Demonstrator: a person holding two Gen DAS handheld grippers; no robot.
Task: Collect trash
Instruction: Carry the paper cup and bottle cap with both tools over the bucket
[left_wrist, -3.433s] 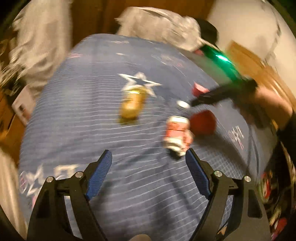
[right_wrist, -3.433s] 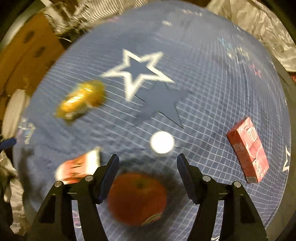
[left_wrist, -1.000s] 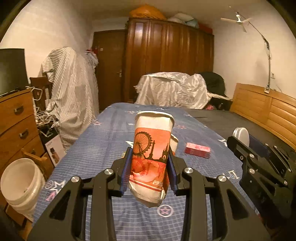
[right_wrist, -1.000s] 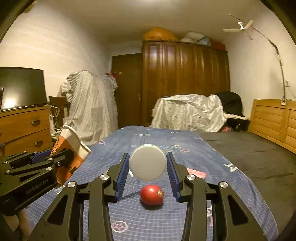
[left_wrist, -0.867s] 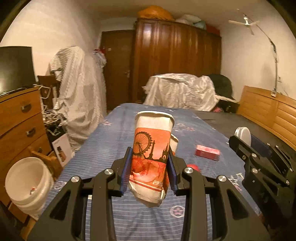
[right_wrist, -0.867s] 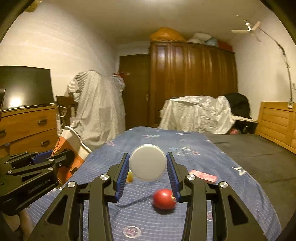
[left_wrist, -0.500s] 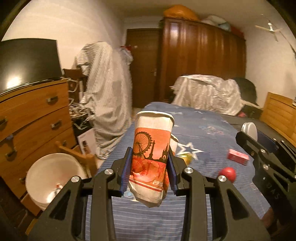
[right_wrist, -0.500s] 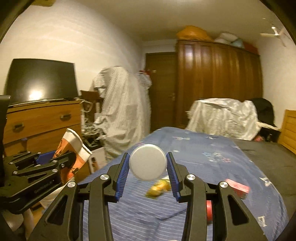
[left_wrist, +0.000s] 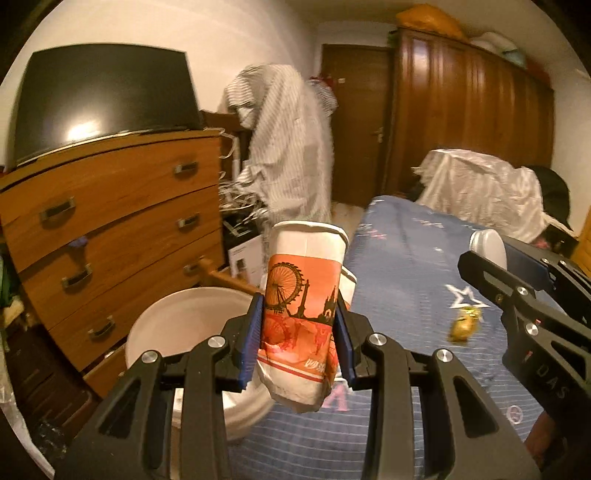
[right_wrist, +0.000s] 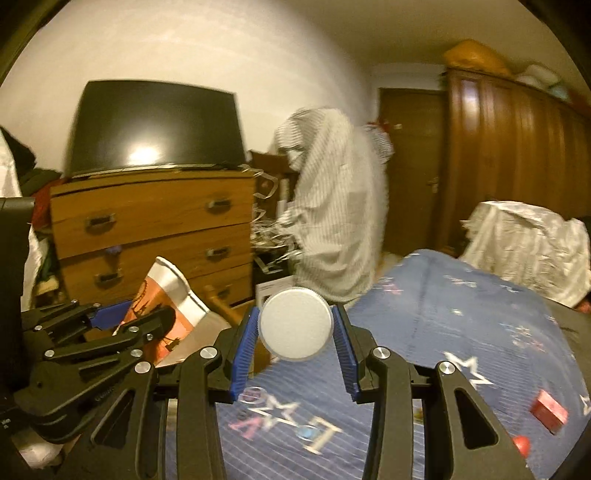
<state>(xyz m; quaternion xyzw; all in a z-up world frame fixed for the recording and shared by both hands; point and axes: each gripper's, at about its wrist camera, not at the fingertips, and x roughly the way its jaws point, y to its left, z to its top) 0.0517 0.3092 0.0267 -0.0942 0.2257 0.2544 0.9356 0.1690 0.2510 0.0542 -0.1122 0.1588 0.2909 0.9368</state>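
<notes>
Fingers (left_wrist: 252, 334) pinch crumpled cup (left_wrist: 303, 314) beside white bucket (left_wrist: 177, 321).

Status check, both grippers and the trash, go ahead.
Left gripper shut on crushed paper cup, beside white bucket. Right gripper shut on white lid. Nothing blocking the bucket.

Both hand-held grippers (left_wrist: 300, 339) (right_wrist: 294, 350) apparently clamped, side by side.

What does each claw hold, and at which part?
The left claw pinches the crushed paper cup by its lower sides. The right claw grips the white lid by its opposite edges.
</notes>
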